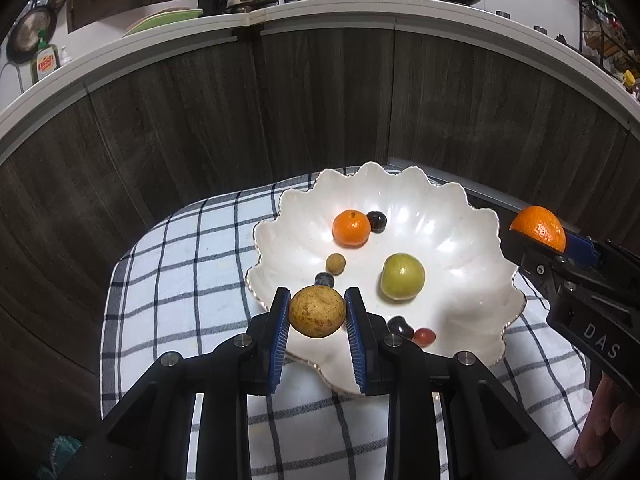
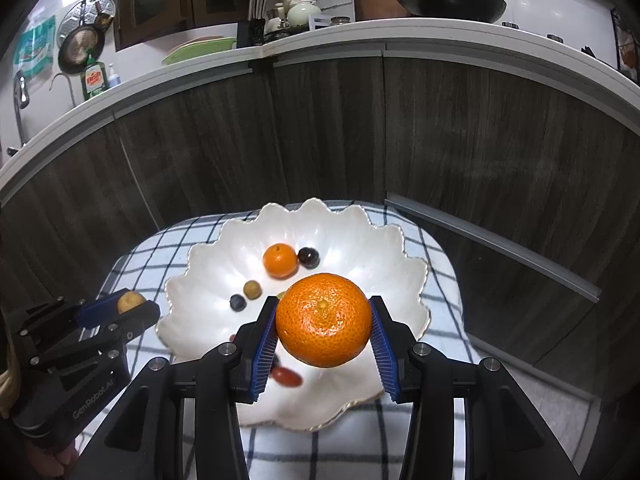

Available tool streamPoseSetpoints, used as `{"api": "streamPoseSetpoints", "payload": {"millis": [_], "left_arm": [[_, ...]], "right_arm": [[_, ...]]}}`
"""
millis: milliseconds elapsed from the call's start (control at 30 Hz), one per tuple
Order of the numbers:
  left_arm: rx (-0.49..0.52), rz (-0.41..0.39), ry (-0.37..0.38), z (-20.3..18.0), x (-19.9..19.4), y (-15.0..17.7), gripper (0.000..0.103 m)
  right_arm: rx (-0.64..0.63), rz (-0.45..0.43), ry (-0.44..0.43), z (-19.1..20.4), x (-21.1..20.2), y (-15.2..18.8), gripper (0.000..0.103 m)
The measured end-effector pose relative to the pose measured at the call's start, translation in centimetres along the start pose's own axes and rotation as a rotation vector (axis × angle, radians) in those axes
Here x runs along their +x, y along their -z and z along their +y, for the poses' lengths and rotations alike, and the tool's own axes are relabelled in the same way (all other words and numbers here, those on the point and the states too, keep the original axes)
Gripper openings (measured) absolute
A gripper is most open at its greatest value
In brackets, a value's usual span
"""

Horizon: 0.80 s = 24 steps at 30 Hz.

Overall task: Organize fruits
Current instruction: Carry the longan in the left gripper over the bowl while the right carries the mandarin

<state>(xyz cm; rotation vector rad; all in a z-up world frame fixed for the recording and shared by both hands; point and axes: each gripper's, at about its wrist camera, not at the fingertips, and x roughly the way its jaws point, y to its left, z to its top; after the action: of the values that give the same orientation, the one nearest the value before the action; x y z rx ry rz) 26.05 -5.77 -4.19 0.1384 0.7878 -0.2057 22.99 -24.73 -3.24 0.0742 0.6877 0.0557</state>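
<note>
A speckled yellow fruit (image 1: pixel 317 311) was clenched in the left tool (image 1: pixel 318 316) at the scalloped bowl's (image 1: pixel 472 216) near rim, a large orange (image 2: pixel 324 319) in the right tool (image 2: pixel 325 322) above it, and either might be sent rolling onto the checked cloth (image 1: pixel 168 264) if released high.

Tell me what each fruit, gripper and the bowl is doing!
Left gripper: shut on brown fruit.
Right gripper: shut on big orange.
Small orange: lying in bowl.
Green fruit: lying in bowl.
Bowl: upright on checked cloth.
</note>
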Motion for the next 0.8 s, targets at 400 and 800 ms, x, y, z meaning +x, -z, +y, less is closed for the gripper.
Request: {"api": "streamPoseSetpoints", "payload": {"millis": [400, 800], "left_arm": [[-0.007, 0.018, -0.013, -0.8, 2.2, -1.9, 0.028], [-0.022, 0.044, -0.018, -0.9, 5.0, -3.1, 0.028]], "right_arm": [[0.002, 0.023, 0.009, -1.6, 2.2, -1.7, 0.045], [0.005, 0.037, 0.025, -2.8, 4.5, -2.9, 0.045]]}}
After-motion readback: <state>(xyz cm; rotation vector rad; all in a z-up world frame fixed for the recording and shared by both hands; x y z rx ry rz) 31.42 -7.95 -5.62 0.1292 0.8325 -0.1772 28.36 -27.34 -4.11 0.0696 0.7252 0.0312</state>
